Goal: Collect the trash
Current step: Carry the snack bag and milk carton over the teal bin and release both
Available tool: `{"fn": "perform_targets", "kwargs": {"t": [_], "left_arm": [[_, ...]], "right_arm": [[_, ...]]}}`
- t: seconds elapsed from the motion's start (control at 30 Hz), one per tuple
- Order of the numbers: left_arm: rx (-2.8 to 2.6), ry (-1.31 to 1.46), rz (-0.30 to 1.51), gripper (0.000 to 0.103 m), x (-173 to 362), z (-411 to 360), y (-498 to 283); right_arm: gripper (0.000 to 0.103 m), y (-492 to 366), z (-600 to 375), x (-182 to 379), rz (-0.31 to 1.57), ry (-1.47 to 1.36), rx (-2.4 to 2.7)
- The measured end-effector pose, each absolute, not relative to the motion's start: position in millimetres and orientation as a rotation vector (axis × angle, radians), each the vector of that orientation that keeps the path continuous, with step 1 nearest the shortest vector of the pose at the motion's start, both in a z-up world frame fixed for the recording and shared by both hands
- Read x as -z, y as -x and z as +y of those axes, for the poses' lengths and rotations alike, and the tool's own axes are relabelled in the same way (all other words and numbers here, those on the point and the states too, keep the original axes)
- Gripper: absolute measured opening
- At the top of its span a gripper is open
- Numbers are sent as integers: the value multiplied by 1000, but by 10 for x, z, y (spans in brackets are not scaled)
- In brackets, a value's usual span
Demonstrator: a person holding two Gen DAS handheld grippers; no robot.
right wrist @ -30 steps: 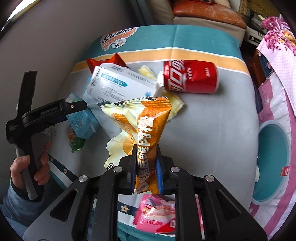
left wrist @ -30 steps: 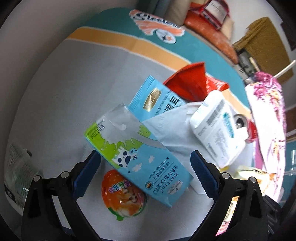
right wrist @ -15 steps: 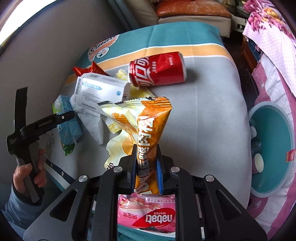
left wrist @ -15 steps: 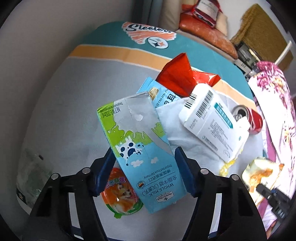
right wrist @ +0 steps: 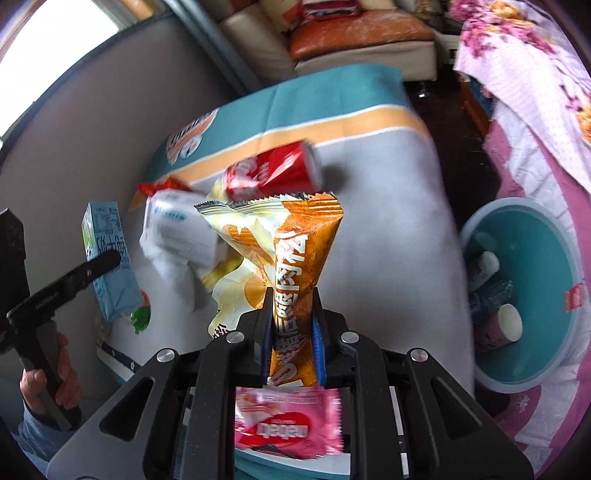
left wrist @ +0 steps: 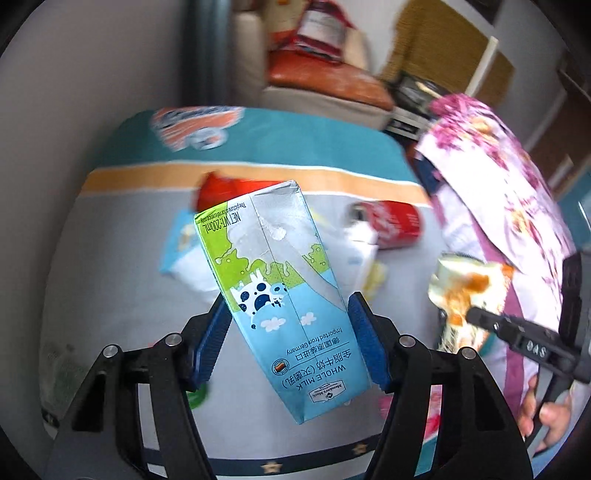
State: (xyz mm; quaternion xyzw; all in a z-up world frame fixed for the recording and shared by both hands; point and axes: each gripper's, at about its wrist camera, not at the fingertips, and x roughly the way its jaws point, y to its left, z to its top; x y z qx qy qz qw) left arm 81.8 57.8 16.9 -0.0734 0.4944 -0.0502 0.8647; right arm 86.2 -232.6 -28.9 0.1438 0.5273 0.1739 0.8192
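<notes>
My left gripper [left wrist: 288,339] is shut on a blue-and-green whole milk carton [left wrist: 280,288] and holds it above the table; the carton also shows in the right wrist view [right wrist: 109,258]. My right gripper [right wrist: 291,325] is shut on an orange-and-cream snack bag [right wrist: 295,251], lifted off the table; that bag shows at the right of the left wrist view [left wrist: 465,288]. On the grey table cloth [right wrist: 388,240] lie a red cola can [right wrist: 273,173], a white box [right wrist: 177,229], a red wrapper [left wrist: 225,188] and a pink wafer packet [right wrist: 288,424].
A teal bin [right wrist: 554,362] with paper cups in it stands on the floor right of the table. A pink flowered cloth [left wrist: 506,192] hangs at the right. A sofa with an orange cushion [right wrist: 354,33] is behind the table. A wall runs along the left.
My left gripper closed on the milk carton and lifted it off the table. My right gripper rose and drew back with the snack bag; the bin came into fuller view.
</notes>
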Motion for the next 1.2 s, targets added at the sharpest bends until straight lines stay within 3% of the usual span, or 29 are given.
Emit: {"fn": "perform_targets", "kwargs": {"t": [0.77,1.2], "left_arm": [[588,-120,1078,66,155,-2378,-1272],[629,-197,1156,67,680,-3061,-1448]], "right_arm": [[17,-406,-4646,300,1001,-465,75],[17,-437,-4925,523,1037,-469,128]]}}
